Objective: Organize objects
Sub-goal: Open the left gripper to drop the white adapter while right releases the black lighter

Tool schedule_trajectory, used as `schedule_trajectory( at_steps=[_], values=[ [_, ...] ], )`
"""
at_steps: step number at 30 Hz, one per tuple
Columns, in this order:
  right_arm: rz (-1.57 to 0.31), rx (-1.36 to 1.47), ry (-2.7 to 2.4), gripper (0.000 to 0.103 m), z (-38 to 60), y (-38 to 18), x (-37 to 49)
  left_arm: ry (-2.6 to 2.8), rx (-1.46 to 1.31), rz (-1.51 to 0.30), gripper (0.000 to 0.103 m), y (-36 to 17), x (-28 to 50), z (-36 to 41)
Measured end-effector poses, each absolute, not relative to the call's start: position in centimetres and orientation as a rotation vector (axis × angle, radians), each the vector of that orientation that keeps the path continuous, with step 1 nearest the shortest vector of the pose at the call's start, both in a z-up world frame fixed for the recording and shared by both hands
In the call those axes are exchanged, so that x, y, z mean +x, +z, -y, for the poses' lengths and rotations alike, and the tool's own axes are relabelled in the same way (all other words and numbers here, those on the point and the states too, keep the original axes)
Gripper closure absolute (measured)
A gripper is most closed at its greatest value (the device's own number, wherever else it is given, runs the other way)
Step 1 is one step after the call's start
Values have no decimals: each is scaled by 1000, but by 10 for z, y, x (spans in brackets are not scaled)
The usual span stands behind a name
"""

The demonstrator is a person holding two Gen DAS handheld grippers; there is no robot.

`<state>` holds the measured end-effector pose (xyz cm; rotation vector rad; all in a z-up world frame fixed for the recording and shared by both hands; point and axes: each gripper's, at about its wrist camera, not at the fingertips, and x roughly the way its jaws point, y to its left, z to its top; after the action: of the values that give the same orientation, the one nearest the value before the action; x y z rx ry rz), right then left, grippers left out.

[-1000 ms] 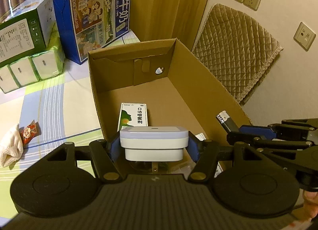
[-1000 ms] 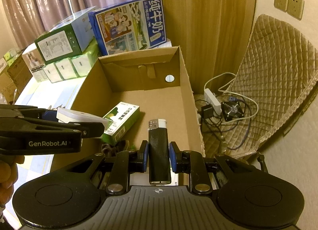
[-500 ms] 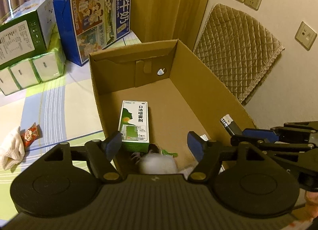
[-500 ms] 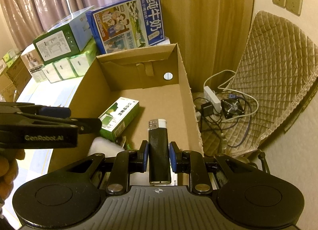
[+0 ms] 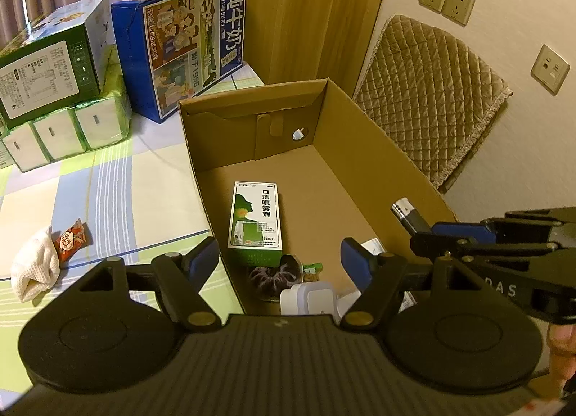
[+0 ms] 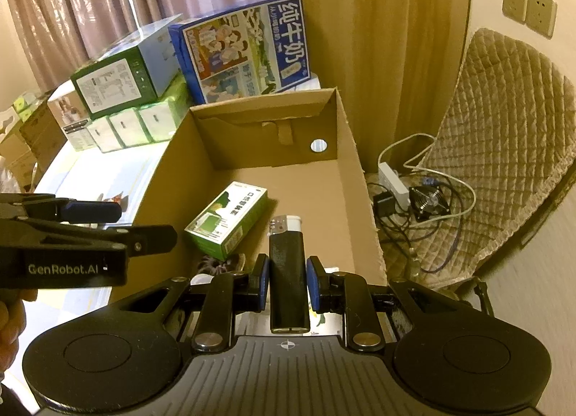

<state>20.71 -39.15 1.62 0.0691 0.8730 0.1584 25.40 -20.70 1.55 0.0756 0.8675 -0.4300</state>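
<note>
Left gripper (image 5: 280,254) hangs over the near end of the cardboard box (image 5: 378,135), jaws spread wide, nothing between them. Right gripper (image 6: 287,281) is clamped on a black lighter (image 6: 288,268) with a white cap, held upright above the box's right side. Inside the box: a green-and-white spray carton (image 5: 256,216) lying flat, a dark scrunchie (image 5: 273,275) beside its near end, and a small white device (image 5: 307,299) on the floor just below the left gripper.
</note>
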Motion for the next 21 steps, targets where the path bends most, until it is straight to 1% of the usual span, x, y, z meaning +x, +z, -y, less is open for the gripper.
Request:
schedule_trajectory(
  at_steps=[10,14,15,16,18,21],
  values=[
    [-867,54,163,84,385,19,213,-427,78,-856,33,17,249,203],
    [-817,99,169,82,390,22,215,-426,77,-859,33,17,249,199],
    [-807,96,170,80,390,24,214,-427,75,-860,33,17,249,198],
    [-797,92,164,73,391,25,213,-426,73,-860,33,17,248,197],
    [-788,98,150,67,395,28,210,-422,70,-859,33,17,247,194],
    [-785,117,141,64,401,32,203,-419,63,-858,33,19,244,189]
  ],
)
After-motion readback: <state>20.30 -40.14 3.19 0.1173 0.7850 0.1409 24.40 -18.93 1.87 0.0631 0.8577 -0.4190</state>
